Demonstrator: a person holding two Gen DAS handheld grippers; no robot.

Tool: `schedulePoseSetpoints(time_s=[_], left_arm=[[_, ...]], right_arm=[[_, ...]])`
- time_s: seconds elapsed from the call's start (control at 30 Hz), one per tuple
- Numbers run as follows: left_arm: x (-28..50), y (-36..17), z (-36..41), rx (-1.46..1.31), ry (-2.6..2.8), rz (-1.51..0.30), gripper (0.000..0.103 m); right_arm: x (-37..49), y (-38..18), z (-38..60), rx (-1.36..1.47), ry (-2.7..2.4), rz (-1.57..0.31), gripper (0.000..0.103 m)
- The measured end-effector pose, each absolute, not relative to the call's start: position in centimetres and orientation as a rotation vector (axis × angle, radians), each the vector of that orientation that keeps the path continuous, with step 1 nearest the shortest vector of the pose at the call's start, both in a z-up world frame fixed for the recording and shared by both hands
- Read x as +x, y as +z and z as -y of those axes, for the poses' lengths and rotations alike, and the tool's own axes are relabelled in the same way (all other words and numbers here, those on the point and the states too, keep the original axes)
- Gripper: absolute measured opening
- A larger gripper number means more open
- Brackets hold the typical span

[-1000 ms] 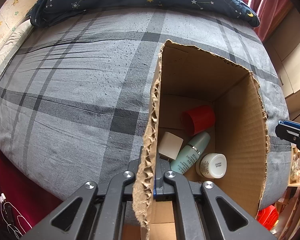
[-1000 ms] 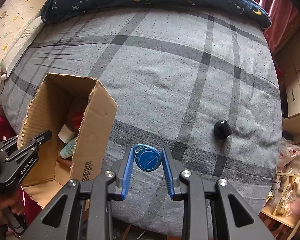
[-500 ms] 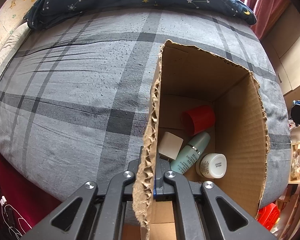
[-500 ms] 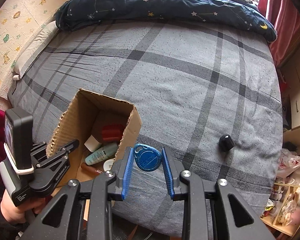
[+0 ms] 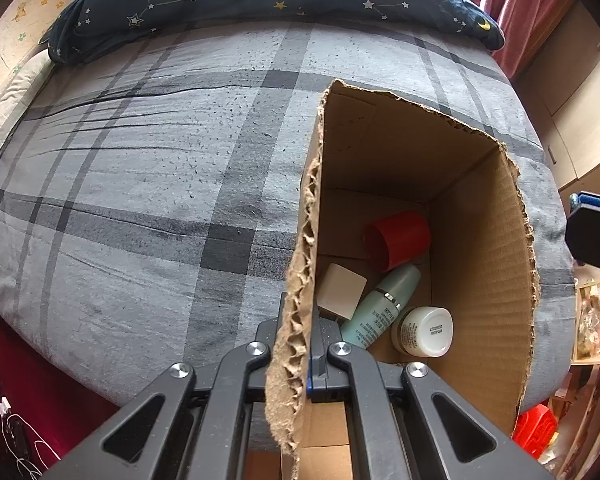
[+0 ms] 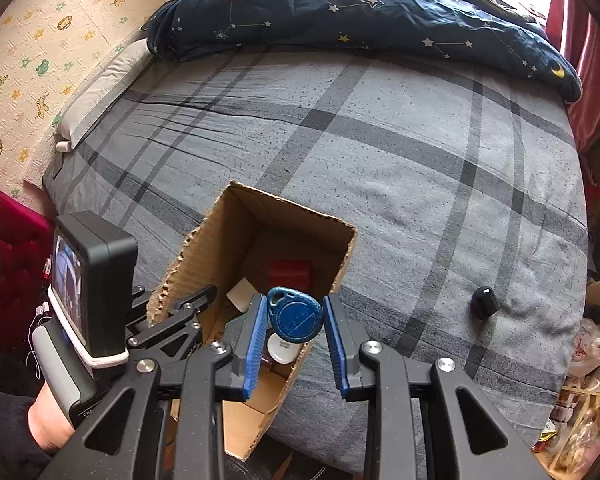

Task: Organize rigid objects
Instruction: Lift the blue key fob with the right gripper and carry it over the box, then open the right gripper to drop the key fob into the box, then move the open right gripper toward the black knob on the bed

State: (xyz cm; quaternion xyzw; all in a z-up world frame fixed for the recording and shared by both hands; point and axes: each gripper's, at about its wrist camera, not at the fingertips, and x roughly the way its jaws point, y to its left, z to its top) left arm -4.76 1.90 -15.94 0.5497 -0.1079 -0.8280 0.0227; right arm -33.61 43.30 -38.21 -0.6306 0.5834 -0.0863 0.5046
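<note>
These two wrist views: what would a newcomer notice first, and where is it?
First, the blue key fob held in the right gripper, just above the open cardboard box. Next, the left gripper clamped on the box's torn wall. A small black object lies alone on the grey checked bed.

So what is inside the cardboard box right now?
Inside the cardboard box: a red cup on its side, a white cube, a pale green bottle and a white jar. The near wall hides the near floor.

Rough corrugated cardboard box (image 5: pixel 480 248), matt woven bedsheet (image 5: pixel 140 200), glossy plastic key fob (image 6: pixel 296 316)
</note>
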Motion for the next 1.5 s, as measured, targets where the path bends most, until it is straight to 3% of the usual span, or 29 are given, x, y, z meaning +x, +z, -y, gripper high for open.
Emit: schedulePoseSetpoints(time_s=[0.77, 0.83, 0.97, 1.03, 1.07, 1.5], left_arm=[[-4.5, -15.1, -2.6, 1.664, -2.546, 0.237, 0.003], [-4.5, -15.1, -2.5, 1.665, -2.541, 0.232, 0.003], [-4.4, -15.2, -2.3, 1.657, -2.532, 0.225, 0.003], [-4.4, -15.2, -2.1, 1.656, -2.528, 0.222, 0.003], [-4.4, -15.2, -2.0, 1.652, -2.526, 0.219, 0.003], [-3.9, -14.8, -1.6, 1.640, -2.501, 0.199, 0.003]], right_arm=[[-33.5, -40.2, -42.2, -1.549, -0.184, -1.480, 0.033], [-33.4, -40.0, -42.3, -1.546, -0.189, -1.470, 0.057], [-33.0, -39.4, -42.8, -1.549, -0.201, -1.435, 0.069], [-32.8, -38.9, -43.0, -1.553, -0.200, -1.411, 0.095], [-32.6, -38.7, -43.1, -1.552, -0.195, -1.403, 0.101], [-32.2, -37.3, -43.3, -1.612, -0.195, -1.359, 0.103]])
